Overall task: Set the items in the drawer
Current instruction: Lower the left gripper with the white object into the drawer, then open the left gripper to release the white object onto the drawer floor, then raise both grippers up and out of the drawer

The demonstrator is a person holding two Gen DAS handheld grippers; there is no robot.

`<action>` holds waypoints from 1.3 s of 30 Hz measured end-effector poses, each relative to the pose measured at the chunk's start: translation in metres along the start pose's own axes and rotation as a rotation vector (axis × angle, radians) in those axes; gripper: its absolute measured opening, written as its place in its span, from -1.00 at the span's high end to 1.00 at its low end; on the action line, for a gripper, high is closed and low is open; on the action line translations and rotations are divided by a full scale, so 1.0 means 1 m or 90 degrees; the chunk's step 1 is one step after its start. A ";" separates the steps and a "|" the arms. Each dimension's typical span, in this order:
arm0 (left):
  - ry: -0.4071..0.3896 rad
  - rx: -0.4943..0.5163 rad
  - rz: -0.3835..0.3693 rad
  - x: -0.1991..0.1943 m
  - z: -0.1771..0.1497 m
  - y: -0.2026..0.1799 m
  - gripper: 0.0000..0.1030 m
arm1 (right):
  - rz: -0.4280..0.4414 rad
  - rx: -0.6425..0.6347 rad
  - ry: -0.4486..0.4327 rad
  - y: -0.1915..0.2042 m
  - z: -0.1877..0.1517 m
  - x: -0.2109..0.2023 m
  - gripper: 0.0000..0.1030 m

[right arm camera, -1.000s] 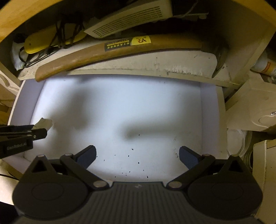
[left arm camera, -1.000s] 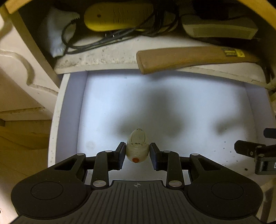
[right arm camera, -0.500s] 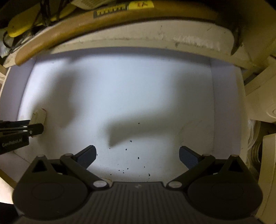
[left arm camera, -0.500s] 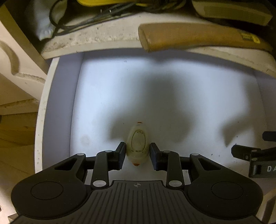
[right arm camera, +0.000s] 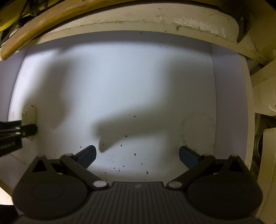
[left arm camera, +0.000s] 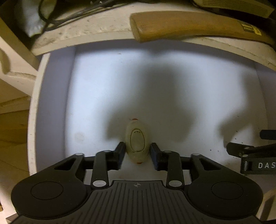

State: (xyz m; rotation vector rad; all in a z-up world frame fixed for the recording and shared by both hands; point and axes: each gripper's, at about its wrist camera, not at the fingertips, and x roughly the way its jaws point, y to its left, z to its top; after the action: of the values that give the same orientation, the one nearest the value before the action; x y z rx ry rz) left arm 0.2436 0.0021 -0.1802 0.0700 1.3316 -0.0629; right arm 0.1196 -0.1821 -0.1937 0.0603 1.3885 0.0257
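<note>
A small cream oval item [left arm camera: 137, 142] with red tips lies on the white drawer floor [left arm camera: 155, 96] near its front left. My left gripper [left arm camera: 137, 156] sits around it with a narrow gap showing on each side of the item. The item also shows at the left edge of the right wrist view [right arm camera: 30, 114], beside the left gripper's fingers [right arm camera: 27, 129]. My right gripper [right arm camera: 137, 156] is wide open and empty, low over the drawer's front right.
A wooden tool handle [left arm camera: 189, 25] lies on the shelf edge above the drawer's back. Black cables [left arm camera: 72, 13] and a white cloth [left arm camera: 29, 20] sit behind it. Dark specks [right arm camera: 124, 165] dot the drawer floor. Cream cabinet panels [right arm camera: 262, 96] stand to the right.
Both grippers have dropped lower into the drawer. The cream item has tipped from nose-up to lying flat on the floor, and the left jaws have spread slightly off it.
</note>
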 end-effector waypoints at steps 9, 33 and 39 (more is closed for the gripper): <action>0.008 -0.013 0.027 -0.011 0.002 -0.002 -1.00 | 0.006 0.009 -0.009 -0.008 0.012 0.009 -0.99; -0.024 -0.027 0.007 -0.053 -0.011 -0.003 -1.00 | 0.027 0.019 -0.051 0.001 0.025 -0.025 -0.99; -0.052 -0.026 0.000 -0.071 -0.015 -0.002 -1.00 | 0.030 0.016 -0.072 0.002 0.029 -0.039 -0.99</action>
State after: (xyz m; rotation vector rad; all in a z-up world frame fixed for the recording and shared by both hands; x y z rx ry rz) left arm 0.2122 0.0020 -0.1152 0.0335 1.2508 -0.0380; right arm 0.1408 -0.1832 -0.1496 0.1141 1.2744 0.0437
